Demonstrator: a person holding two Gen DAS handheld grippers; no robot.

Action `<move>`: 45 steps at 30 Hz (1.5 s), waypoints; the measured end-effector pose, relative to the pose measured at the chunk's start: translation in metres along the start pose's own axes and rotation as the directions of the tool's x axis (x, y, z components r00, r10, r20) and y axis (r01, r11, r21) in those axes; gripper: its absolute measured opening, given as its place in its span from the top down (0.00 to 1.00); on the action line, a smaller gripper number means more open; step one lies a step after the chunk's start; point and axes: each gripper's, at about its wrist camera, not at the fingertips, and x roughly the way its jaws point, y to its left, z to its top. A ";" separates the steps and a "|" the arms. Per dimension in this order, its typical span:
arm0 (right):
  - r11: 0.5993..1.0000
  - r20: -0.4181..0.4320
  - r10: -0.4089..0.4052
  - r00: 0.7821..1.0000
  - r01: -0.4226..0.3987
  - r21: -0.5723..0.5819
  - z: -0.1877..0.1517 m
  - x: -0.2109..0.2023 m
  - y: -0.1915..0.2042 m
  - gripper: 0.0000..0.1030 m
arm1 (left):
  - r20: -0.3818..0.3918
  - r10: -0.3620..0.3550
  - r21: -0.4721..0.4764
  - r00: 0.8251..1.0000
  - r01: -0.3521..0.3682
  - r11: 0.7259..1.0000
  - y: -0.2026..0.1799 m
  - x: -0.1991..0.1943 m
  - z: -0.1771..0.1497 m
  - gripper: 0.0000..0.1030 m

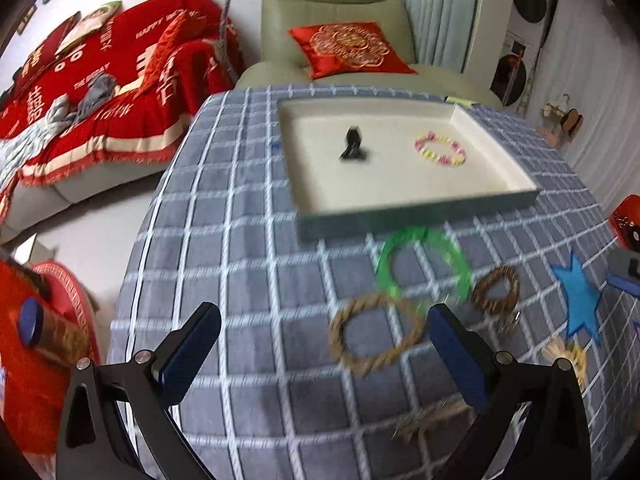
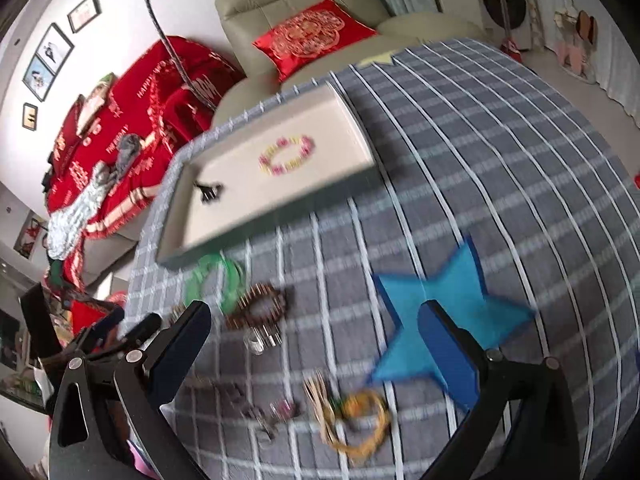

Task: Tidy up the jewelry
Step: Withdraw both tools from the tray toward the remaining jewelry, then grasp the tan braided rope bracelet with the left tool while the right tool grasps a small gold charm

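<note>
1. Our left gripper (image 1: 324,344) stands wide open and empty, above the table. The tan rope bracelet (image 1: 376,334) lies just ahead between its fingers, flat on the cloth.
2. Beyond that, toward the right finger, lies the green bangle (image 1: 424,266), overlapping the rope one at its edge, and right of it a brown bead bracelet (image 1: 496,290).
3. Our right gripper (image 2: 314,344) is also spread open, holding nothing; a yellow bracelet (image 2: 360,420) lies below it, near the blue star (image 2: 440,308).
4. The tray (image 1: 400,216) sits farther ahead, already holding a pink-and-yellow bracelet (image 1: 440,150) and a small black piece (image 1: 352,146).
5. We judge the rope bracelet light, limp and rough, so it should not slip; pinching one side of the loop seems best. The bangle looks stiff and smooth, likelier to slide.
6. The checked tablecloth (image 1: 248,264) is soft and may bunch. An armchair (image 1: 332,20) stands behind the table; both views are blurred.
</note>
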 end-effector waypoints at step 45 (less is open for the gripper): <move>0.895 -0.121 -0.192 0.974 0.124 -0.428 -0.062 0.026 0.041 0.57 | -0.068 -0.094 0.053 0.993 0.097 0.994 -0.011 0.027 -0.012 0.15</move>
